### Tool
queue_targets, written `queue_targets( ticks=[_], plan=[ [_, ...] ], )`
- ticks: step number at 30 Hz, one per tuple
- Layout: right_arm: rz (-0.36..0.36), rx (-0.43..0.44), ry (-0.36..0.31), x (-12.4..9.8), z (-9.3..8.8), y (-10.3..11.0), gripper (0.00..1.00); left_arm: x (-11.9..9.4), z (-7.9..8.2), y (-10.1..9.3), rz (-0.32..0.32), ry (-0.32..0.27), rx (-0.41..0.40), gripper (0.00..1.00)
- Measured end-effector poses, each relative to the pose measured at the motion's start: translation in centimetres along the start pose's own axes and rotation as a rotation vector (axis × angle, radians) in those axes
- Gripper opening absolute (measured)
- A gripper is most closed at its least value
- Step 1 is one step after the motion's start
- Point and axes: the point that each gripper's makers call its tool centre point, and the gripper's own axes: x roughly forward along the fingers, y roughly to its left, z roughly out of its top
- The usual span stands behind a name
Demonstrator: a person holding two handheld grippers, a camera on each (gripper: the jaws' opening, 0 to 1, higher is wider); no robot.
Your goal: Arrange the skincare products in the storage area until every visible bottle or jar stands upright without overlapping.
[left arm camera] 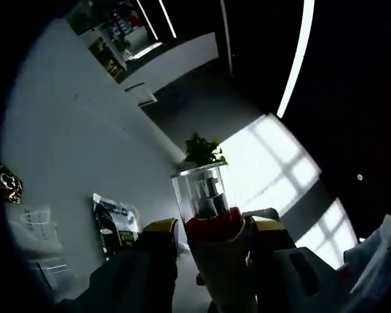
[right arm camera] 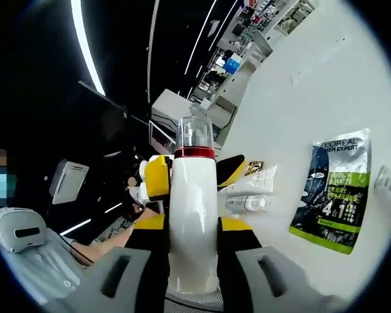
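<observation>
White plastic and a red collar mark the pump bottle (right arm camera: 193,222) that the right hand-held gripper (right arm camera: 193,225) grasps around its body, the yellow-tipped jaws pressing it from both sides and its clear cap pointing far up the right gripper view. Beyond it, another yellow-and-black hand-held gripper (right arm camera: 161,175) comes in just behind the bottle's neck. To the right, on the white tabletop (right arm camera: 326,85), lies a green and dark sachet (right arm camera: 333,192) with printed lettering, and between it and the bottle lie a pale tube (right arm camera: 253,181) and a small clear-capped item (right arm camera: 247,203), both on their sides. A person in a light sleeve (right arm camera: 32,261) sits at the near left. In the left gripper view, the left hand-held gripper (left arm camera: 208,235) is clenched on a second bottle (left arm camera: 212,241) with a red band and a clear cap, held tilted above the tabletop (left arm camera: 58,130). A dark printed packet (left arm camera: 114,222) lies to the left of the jaws, and a small green plant (left arm camera: 203,150) shows far behind the cap.
</observation>
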Motion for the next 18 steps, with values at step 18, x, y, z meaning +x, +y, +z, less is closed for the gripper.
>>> queue_targets(
  ticks=[18],
  plan=[
    [-0.023,-0.153,0.06,-1.3,-1.4,0.0,0.27,0.4,-1.8,-2.1,-0.063,0.099,-0.001,0.3]
  ],
)
